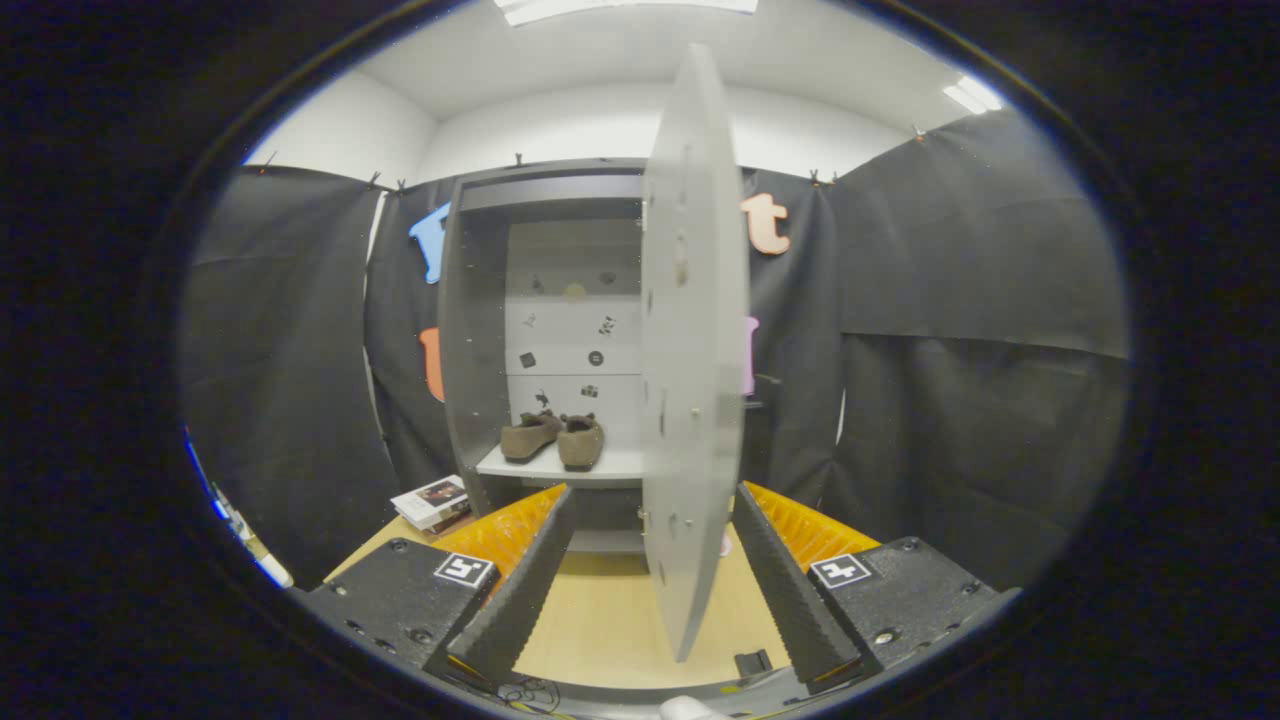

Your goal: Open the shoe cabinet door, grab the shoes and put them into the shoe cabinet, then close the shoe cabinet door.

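gripper point(645, 575) fingers spread wide around the open door point(692, 350) edge, gripping nothing. 2 shoes point(555, 438) already on the cabinet shelf point(610, 465); closing step, next push door shut.

One grey shoe cabinet point(470, 330) stands open with one door point(693, 350) swung out, two brown shoes point(553, 438) on its shelf, two stacked books point(432, 503) near left, and one gripper point(650, 560), fingers apart.
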`<state>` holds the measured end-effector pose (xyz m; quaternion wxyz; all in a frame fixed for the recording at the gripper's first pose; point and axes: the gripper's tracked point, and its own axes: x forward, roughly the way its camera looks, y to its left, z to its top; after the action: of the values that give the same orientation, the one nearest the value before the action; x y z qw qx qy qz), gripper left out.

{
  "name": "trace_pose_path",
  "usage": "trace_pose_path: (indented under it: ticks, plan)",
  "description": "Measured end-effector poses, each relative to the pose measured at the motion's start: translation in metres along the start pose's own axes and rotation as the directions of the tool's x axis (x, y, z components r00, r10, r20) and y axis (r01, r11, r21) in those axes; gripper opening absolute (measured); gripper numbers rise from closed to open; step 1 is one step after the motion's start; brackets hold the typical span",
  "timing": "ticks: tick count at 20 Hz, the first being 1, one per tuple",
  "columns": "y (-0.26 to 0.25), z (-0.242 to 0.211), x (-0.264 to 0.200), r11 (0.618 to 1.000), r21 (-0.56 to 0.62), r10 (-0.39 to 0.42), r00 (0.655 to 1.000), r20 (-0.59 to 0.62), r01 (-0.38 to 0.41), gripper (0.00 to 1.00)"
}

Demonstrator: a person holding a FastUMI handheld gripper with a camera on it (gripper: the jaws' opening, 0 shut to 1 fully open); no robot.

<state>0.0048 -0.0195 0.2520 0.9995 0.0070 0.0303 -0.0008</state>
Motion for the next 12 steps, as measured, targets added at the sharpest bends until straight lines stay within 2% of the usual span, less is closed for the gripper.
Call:
trace_pose_path:
  ticks: [3,6,8,12]
  plan:
    - [-0.055,0.005,-0.002,0.999,0.029,-0.046,0.999,0.004,0.046,1.00]
    - [-0.100,0.007,0.017,0.998,0.045,-0.045,0.999,-0.009,0.045,1.00]
    - [-0.115,0.008,0.037,0.998,0.055,-0.014,1.000,-0.028,0.016,1.00]
    - [-0.120,0.009,0.074,0.995,0.042,0.092,0.995,-0.035,-0.090,0.99]
